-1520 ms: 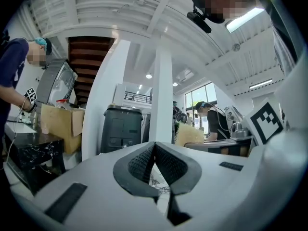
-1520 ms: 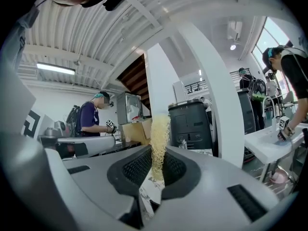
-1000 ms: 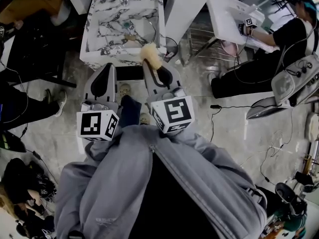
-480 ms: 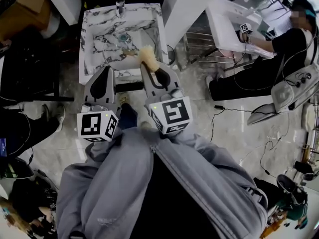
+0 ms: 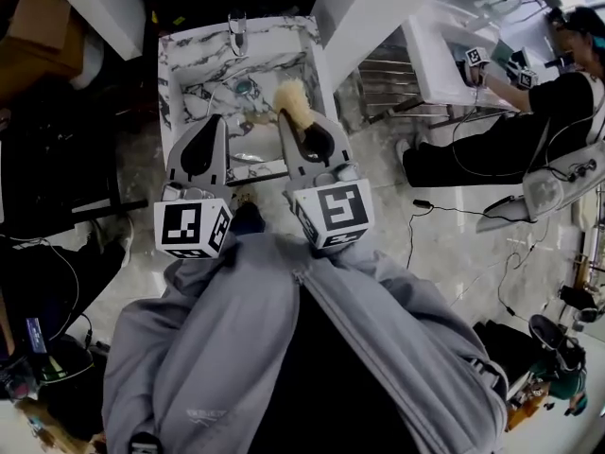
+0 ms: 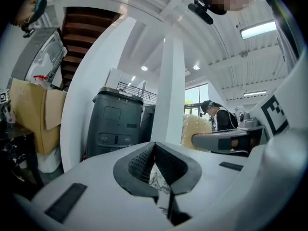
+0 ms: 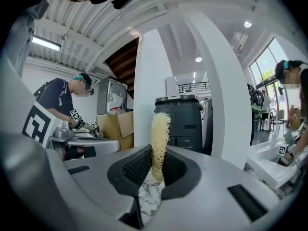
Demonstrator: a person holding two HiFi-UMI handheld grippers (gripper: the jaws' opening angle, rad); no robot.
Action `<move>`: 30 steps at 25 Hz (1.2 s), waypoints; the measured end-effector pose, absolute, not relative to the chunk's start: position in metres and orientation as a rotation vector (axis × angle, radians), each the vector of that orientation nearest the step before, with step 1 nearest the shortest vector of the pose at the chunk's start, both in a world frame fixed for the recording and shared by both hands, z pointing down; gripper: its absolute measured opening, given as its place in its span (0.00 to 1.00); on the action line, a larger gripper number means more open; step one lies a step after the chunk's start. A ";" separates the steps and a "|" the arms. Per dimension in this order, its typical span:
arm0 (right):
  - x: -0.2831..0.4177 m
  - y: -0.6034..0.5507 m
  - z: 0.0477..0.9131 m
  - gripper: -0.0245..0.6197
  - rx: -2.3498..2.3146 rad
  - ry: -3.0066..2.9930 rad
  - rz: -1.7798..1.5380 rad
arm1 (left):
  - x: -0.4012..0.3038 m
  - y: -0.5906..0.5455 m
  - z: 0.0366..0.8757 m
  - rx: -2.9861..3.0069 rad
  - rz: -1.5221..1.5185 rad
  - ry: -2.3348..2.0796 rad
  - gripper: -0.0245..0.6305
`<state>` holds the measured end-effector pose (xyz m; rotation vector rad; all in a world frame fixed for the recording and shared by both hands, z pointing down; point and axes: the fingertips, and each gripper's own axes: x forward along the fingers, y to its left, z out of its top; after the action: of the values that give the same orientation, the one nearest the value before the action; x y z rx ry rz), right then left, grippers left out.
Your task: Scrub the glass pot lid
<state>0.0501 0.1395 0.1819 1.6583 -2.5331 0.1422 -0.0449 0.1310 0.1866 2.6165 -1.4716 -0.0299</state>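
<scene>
Scrubber (image 5: pixel 292 100) lengthwise ahead of right claw (image 7: pixel 154 159)

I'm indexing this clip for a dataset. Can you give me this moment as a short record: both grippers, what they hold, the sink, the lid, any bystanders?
Left gripper: shut, nothing between its jaws
Right gripper: shut on a yellow mesh scrubber
Sink: marble-patterned basin, faucet at its far edge
Glass pot lid: lying in the basin, partly hidden behind the grippers, neither one on it
Bystander: another person working at a white sink, upper right of the head view
</scene>
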 end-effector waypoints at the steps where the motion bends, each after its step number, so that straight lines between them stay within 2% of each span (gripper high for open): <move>1: 0.048 0.134 0.182 0.12 1.666 -2.527 0.139 | -0.046 0.125 0.189 2.620 -0.029 -1.459 0.06; 14: 0.044 0.077 0.208 0.12 1.721 -2.430 0.168 | -0.055 0.065 0.218 2.610 0.031 -1.361 0.06; 22: 0.041 0.050 0.227 0.12 1.635 -2.428 0.237 | -0.055 0.050 0.240 2.543 0.077 -1.370 0.06; 30: 0.026 0.023 0.252 0.12 1.477 -2.440 0.170 | -0.065 0.027 0.265 2.481 0.127 -1.446 0.06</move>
<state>0.0260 0.0234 0.2523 1.4771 -2.4398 0.1702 -0.0645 0.0274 0.2646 2.4811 -1.4462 0.1267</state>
